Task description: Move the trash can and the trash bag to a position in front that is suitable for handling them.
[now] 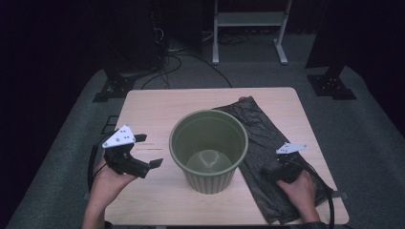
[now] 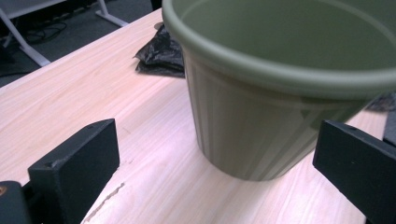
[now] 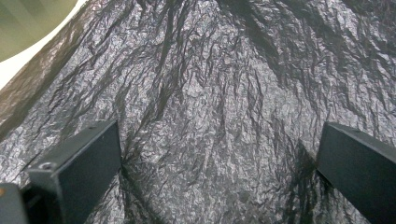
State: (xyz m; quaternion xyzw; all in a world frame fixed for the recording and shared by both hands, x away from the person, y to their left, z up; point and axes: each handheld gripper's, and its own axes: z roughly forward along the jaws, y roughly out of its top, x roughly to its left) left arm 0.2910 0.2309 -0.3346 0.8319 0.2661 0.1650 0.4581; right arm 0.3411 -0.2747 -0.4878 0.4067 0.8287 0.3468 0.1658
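**Bin and liner: stock at the start of the job**

Item 1, green bin [image 1: 208, 149]: upright on the wooden table [image 1: 153, 105], mouth up, near the middle. I see nothing inside it but a pale reflection on the floor of the tub. No liner fitted.

Item 2, black plastic bag [image 1: 260, 138]: lying flat and crumpled on the table to the right of the bin, its left edge tucked against the bin's base. Long axis runs from the far middle of the table toward the near right corner; which end is the open mouth I cannot tell.

Item 3, left gripper [image 1: 145, 151]: in my left hand [image 1: 106, 183], hovering left of the bin, jaws spread wide, nothing between them. Its own view looks at the bin's ribbed wall [image 2: 252, 116].

Item 4, right gripper [image 3: 219, 172]: low over the bag's near part, jaws wide apart on either side of creased film [image 3: 219, 93], not yet pinching it.

Progress, as I judge it: nothing done. Left to do: grasp the bag, find and open its mouth, seat it in the bin.
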